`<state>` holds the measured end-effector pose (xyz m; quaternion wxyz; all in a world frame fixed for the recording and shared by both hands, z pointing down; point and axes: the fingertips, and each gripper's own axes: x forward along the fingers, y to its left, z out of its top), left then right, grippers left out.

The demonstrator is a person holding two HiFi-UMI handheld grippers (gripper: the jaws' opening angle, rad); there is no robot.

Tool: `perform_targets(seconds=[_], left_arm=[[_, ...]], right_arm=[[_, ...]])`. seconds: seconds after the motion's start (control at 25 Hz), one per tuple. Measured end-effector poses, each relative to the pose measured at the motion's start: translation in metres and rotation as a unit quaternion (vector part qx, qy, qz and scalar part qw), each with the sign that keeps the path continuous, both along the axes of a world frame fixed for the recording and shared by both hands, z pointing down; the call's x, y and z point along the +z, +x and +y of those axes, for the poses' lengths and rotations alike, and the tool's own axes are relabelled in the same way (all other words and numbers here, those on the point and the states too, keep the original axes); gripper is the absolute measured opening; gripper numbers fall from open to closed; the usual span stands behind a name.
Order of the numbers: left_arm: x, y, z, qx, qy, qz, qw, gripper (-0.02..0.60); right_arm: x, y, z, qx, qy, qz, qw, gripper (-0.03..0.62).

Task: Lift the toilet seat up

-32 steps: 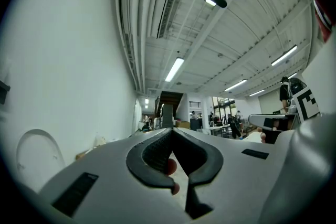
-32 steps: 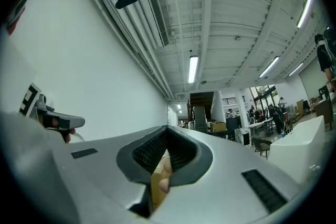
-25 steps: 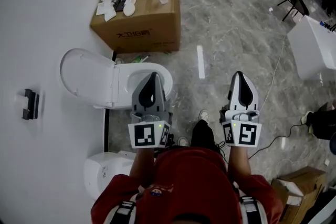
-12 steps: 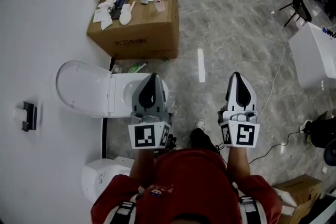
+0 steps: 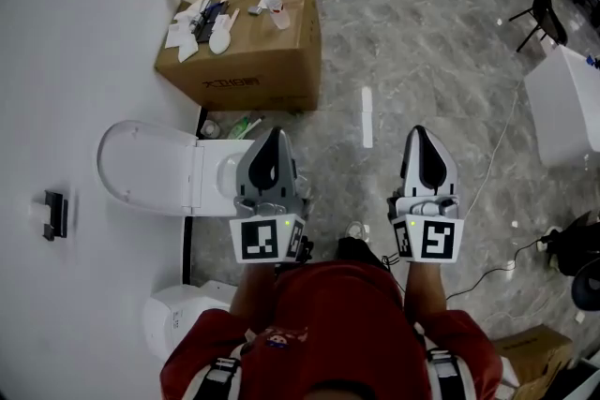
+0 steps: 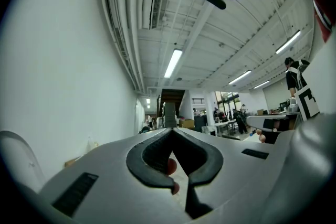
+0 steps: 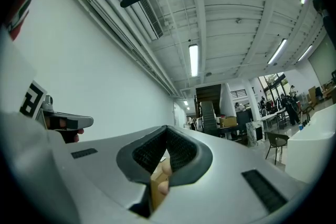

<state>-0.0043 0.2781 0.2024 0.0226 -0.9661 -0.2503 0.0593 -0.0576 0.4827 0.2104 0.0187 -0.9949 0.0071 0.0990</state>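
Behind the left gripper (image 5: 273,143), the toilet bowl (image 5: 223,171) is mostly hidden; only its rear rim shows. A second white toilet (image 5: 178,318) at lower left is cut off by the person's shoulder. The toilet seat (image 5: 145,166), white and oval, stands raised toward the wall, left of the bowl; lid and ring cannot be told apart. A closed cardboard box (image 5: 253,61) bears loose white items (image 5: 220,19) on top. Left gripper and right gripper (image 5: 425,140) are both clenched, empty.
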Motion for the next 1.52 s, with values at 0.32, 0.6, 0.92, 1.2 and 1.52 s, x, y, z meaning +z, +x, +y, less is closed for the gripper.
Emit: perform_targets(seconds=[0.32,0.6,0.92,1.2,1.52], left_arm=[[-0.001,0.021,0.027,-0.025,-0.002,0.000,0.9997,0.009],[0.012,0.036,0.022,-0.049,-0.001,-0.009,0.9988,0.009],[0.020,0.071,-0.010,-0.084,-0.017,-0.012,0.9963,0.009],[0.019,0.104,-0.056,-0.129,-0.023,-0.011,0.9913,0.009],[0.025,0.151,-0.120,-0.181,-0.027,-0.021,0.9829,0.009]], right_arm=[[0.006,0.030,0.032,-0.028,0.028,-0.008,0.999,0.013],[0.022,0.056,0.017,-0.069,0.009,-0.024,0.997,0.012],[0.021,0.108,-0.019,-0.113,-0.010,-0.026,0.993,0.012],[0.015,0.162,-0.067,-0.164,-0.017,-0.022,0.986,0.012],[0.017,0.232,-0.137,-0.222,-0.021,-0.029,0.974,0.012]])
